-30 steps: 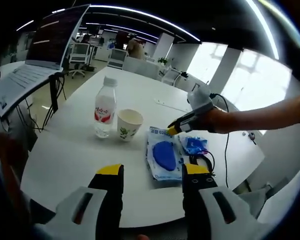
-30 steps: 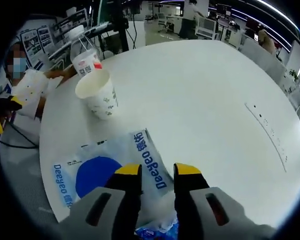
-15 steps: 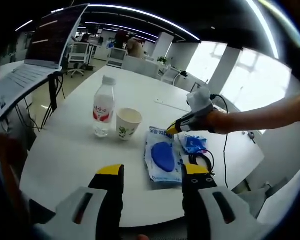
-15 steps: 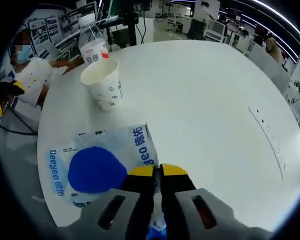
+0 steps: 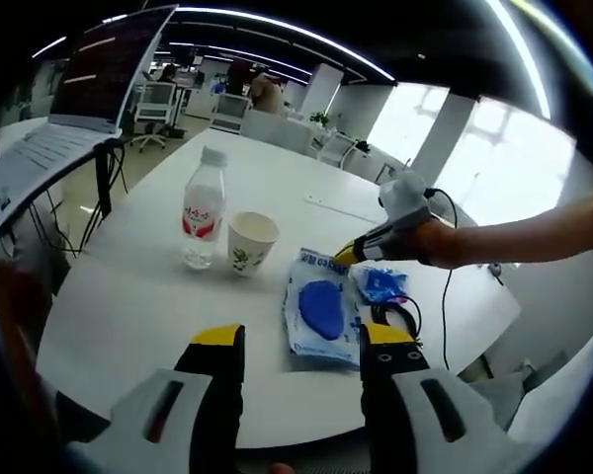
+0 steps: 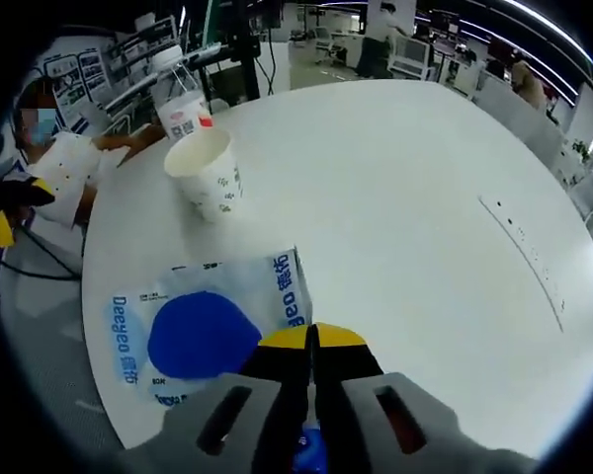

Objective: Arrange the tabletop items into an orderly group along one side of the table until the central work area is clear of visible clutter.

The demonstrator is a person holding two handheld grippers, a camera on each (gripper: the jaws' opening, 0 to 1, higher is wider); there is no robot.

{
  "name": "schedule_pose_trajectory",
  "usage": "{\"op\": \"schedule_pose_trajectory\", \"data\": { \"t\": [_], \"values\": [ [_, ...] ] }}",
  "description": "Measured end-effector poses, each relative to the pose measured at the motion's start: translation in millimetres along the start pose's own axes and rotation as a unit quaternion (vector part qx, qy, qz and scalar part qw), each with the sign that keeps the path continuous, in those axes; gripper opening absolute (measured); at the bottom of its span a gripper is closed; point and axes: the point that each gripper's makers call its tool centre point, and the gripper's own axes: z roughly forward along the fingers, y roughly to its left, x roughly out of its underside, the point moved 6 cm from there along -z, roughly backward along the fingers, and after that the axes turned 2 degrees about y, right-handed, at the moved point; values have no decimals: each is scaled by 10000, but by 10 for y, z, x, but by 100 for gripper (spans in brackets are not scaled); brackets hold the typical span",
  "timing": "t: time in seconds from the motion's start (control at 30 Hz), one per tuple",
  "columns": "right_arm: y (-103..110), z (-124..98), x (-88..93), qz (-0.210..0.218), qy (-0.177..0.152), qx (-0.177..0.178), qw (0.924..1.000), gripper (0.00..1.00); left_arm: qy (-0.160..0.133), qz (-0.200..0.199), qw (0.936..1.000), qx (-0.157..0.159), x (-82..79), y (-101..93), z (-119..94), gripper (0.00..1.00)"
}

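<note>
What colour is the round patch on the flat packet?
Blue, on a pale packet, clearest in the right gripper view.

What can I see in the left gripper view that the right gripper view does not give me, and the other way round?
The left gripper view alone gives the laptop on a stand, the small blue packet, the black cable and the left gripper, jaws apart. The right gripper view alone gives the long strip set in the table. Both share the water bottle, the paper cup, the Deeyeo packet, the right gripper with jaws closed and the white table.
</note>
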Motion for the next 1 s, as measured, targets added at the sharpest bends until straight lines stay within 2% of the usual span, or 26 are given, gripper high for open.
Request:
{"op": "schedule_pose_trajectory", "data": {
  "t": [0.27,0.6,1.0],
  "values": [
    [-64,-53,24,502,-132,103,9986,0,30,133,9999,101,-24,-63,37,46],
    [-39,-115,140,537,-131,165,9983,0,-2,185,9996,204,-32,-114,39,46],
    [30,-283,122,633,-331,230,9972,0,22,237,9992,311,-39,-154,104,46]
  ]
}}
